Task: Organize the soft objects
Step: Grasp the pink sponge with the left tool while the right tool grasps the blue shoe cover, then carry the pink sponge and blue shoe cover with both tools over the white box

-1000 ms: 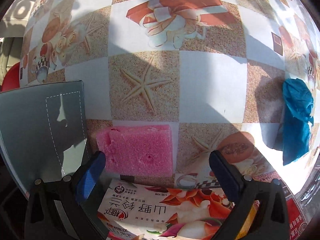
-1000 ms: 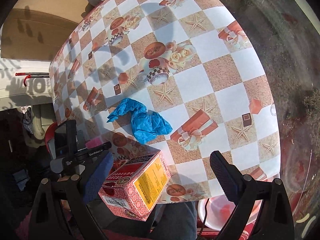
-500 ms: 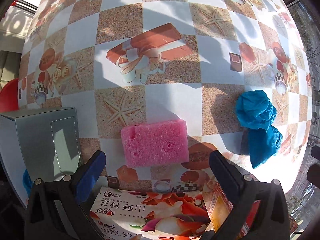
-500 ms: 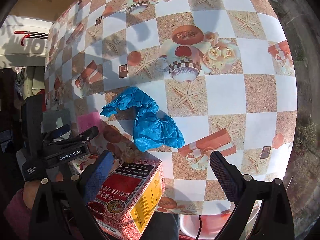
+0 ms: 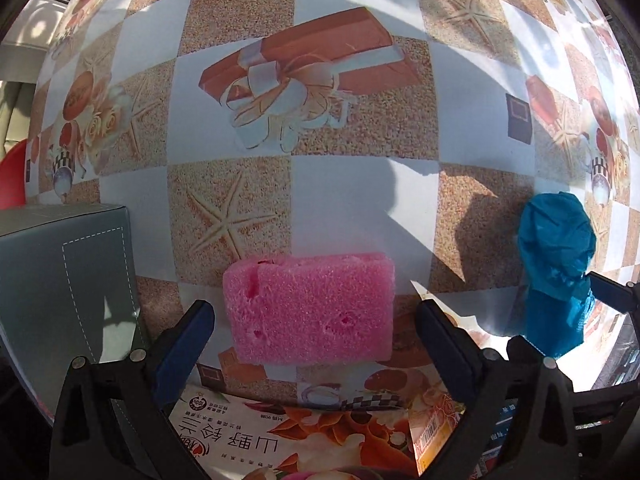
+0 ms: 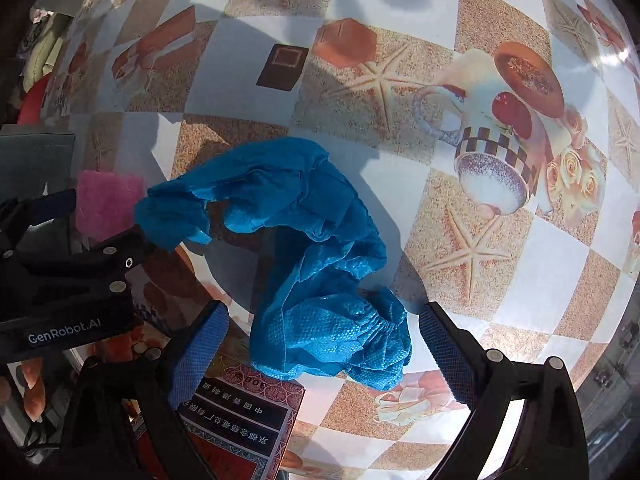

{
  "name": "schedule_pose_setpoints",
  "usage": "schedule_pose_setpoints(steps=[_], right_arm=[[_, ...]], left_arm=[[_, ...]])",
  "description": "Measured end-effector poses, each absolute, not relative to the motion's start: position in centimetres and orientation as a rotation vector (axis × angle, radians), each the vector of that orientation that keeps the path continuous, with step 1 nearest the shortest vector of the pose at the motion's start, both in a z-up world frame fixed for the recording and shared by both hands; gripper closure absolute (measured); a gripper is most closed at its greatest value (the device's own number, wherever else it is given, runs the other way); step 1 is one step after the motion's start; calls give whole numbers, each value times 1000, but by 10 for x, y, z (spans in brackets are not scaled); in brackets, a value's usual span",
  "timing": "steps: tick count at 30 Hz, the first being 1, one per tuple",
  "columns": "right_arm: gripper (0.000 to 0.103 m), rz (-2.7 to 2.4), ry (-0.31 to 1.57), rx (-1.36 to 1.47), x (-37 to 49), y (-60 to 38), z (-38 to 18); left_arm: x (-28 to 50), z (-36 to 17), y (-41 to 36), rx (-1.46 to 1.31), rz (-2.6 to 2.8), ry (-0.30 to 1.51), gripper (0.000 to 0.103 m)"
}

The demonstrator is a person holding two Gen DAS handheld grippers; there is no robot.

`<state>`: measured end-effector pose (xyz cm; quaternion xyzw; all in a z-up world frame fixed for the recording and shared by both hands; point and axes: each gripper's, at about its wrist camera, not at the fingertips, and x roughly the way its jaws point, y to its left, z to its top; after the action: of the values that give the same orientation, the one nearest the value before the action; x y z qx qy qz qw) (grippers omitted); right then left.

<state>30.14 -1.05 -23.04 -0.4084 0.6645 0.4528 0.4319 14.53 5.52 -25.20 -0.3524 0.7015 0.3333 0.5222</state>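
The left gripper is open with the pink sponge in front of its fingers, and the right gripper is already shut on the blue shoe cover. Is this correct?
Not quite: the right gripper is open too. The right wrist view shows its fingers spread either side of the blue shoe cover. The rest holds: left gripper open, pink sponge ahead.

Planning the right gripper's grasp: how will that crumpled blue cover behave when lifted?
The blue cover looks like thin, wrinkled fabric, so it will probably be floppy and drape. It seems light. The open right gripper will likely bunch it rather than lift it flat.
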Motion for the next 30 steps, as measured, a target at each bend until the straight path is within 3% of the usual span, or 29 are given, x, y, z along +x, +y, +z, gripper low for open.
schedule_pose_setpoints(steps=[2,3,4,5,6,9,20,30], right_arm=[[25,1095,1596,-1069,298,-12,-228],[40,1082,1568,-1086,297,-13,-226],[49,1073,1537,-1098,298,-14,-223],[72,1071,1514,-1098,301,-15,-220],[82,1079,1519,-1080,305,-16,-218],[82,1085,1602,-960,324,-21,-211],[82,1095,1584,-693,358,-38,-113],[82,1182,1493,-570,289,-51,-39]], left_arm=[[153,-252,51,-851,796,1673,12],[157,-249,52,-846,785,1671,15],[161,-245,50,-854,755,1657,29],[166,-240,53,-850,739,1653,30],[172,-234,54,-823,737,1651,30],[186,-207,49,-743,706,1591,30],[157,-72,22,-622,675,1285,30],[52,-4,7,-569,733,1129,30]])
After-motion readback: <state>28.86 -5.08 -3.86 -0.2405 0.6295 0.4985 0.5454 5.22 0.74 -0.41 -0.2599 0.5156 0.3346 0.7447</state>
